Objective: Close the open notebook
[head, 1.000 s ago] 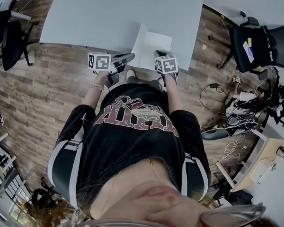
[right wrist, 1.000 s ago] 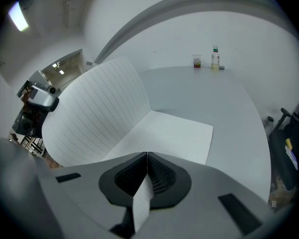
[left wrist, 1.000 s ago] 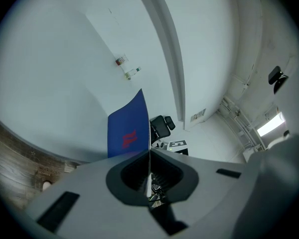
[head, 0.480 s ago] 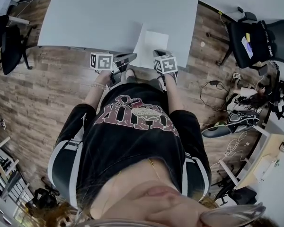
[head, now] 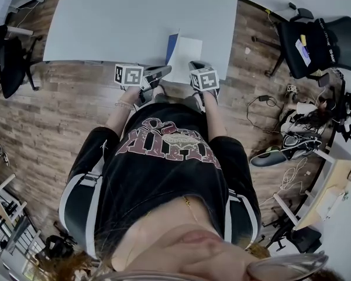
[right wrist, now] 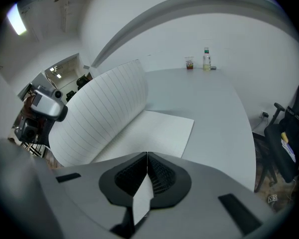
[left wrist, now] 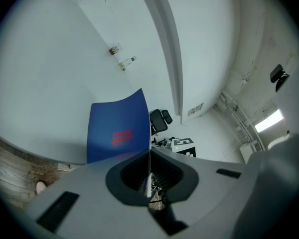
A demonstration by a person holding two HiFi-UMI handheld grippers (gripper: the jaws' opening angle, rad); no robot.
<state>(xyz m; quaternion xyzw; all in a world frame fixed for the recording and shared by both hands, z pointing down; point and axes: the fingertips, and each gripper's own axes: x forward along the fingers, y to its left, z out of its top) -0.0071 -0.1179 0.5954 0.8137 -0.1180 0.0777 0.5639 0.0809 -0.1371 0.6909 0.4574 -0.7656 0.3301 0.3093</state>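
The notebook [head: 186, 56] lies at the near edge of the grey table [head: 123, 22]. Its left half stands raised, and the blue cover [left wrist: 117, 129] faces the left gripper view. My left gripper [left wrist: 149, 157] is shut on that cover's near edge; the thin edge runs between the jaws. In the right gripper view the lined left page [right wrist: 103, 112] curls upward while the right page [right wrist: 162, 132] lies flat. My right gripper [right wrist: 147, 159] is shut on a white sheet at the notebook's near edge. In the head view both grippers, left [head: 160, 71] and right [head: 195, 68], sit at the notebook's near side.
A small bottle [right wrist: 206, 59] and a cup [right wrist: 189, 62] stand at the far end of the table. A black office chair [head: 317, 44] is right of the table and another [head: 10, 50] left. Cables and gear [head: 289, 136] lie on the wooden floor at the right.
The notebook's left half has lifted off the table and its blue cover now shows. My left gripper has moved right, toward the notebook's middle. The right gripper has barely shifted.
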